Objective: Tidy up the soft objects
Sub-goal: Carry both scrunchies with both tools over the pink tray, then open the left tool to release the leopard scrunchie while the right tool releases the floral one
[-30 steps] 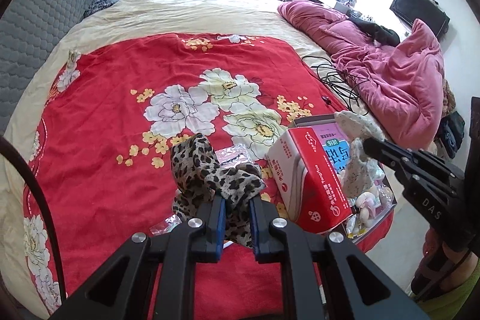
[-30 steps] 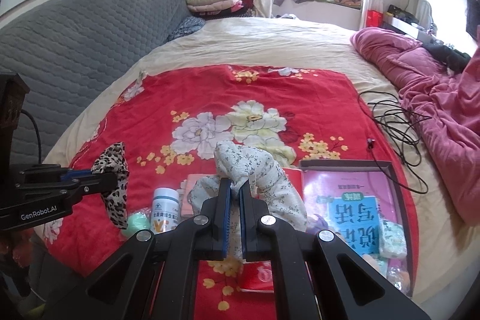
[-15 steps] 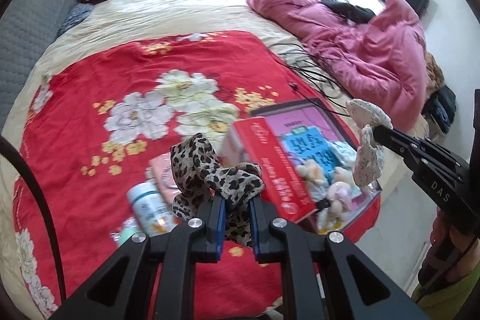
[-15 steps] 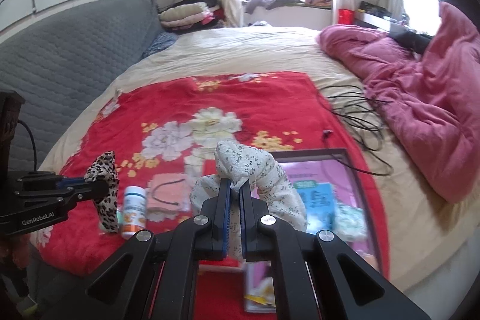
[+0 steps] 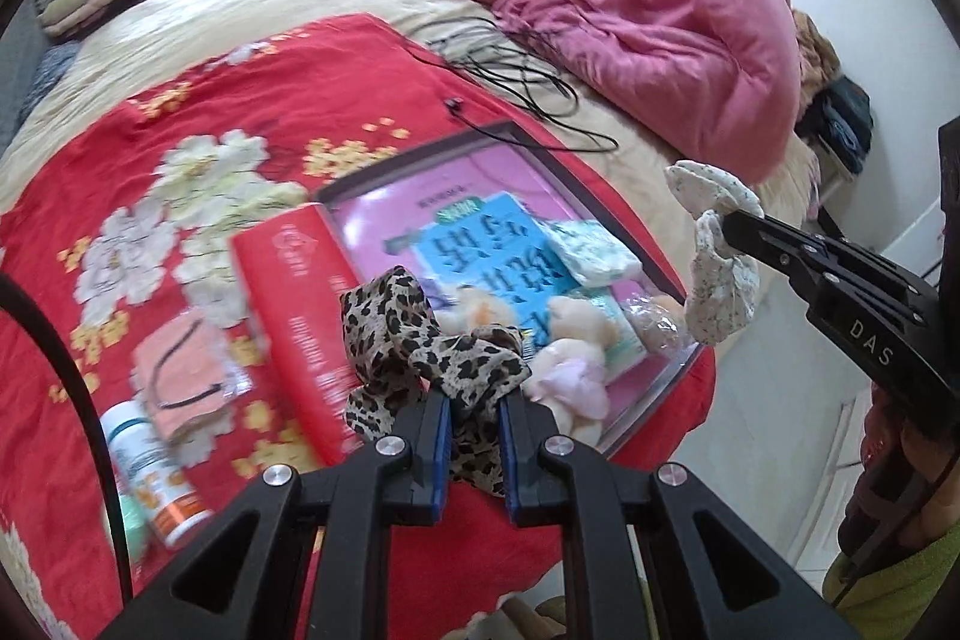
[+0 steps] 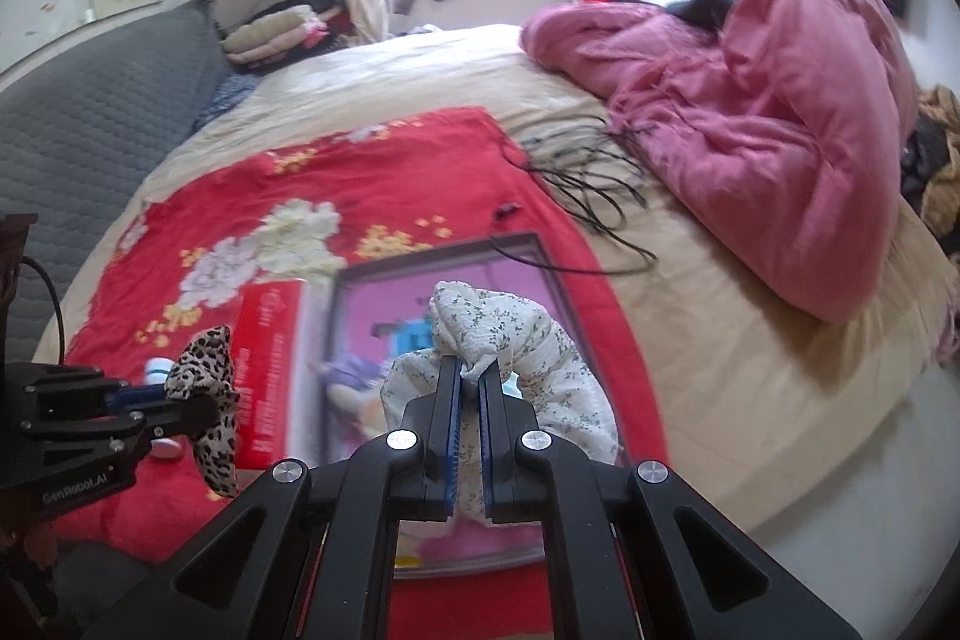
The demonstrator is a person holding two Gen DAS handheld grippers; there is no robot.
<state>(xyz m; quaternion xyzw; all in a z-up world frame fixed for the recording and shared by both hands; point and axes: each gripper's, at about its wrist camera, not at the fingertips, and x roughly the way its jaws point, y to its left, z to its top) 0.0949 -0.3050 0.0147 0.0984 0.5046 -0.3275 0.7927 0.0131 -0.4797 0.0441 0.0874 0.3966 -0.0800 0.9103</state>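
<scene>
My left gripper [image 5: 474,403] is shut on a leopard-print scrunchie [image 5: 414,334] and holds it above the near edge of an open pink box [image 5: 420,196]. My right gripper [image 6: 471,370] is shut on a white floral scrunchie [image 6: 540,340], also above the box [image 6: 384,292]. The right gripper [image 5: 729,220] and its scrunchie [image 5: 717,292] show at the right of the left wrist view. The left gripper [image 6: 198,403] with the leopard scrunchie [image 6: 207,382] shows at the left of the right wrist view. Plush toys [image 5: 570,370] and small packets [image 5: 591,250] lie in the box.
The box's red lid [image 5: 294,316] stands open on the red floral blanket [image 5: 240,100]. A pink pouch [image 5: 180,376] and a white bottle [image 5: 150,472] lie to its left. Black cables [image 5: 510,70] and a pink quilt [image 5: 660,10] lie beyond. The bed edge is near.
Both grippers have swung right, from over the blanket to over the open box, each still holding its scrunchie. The views are blurred from the motion.
</scene>
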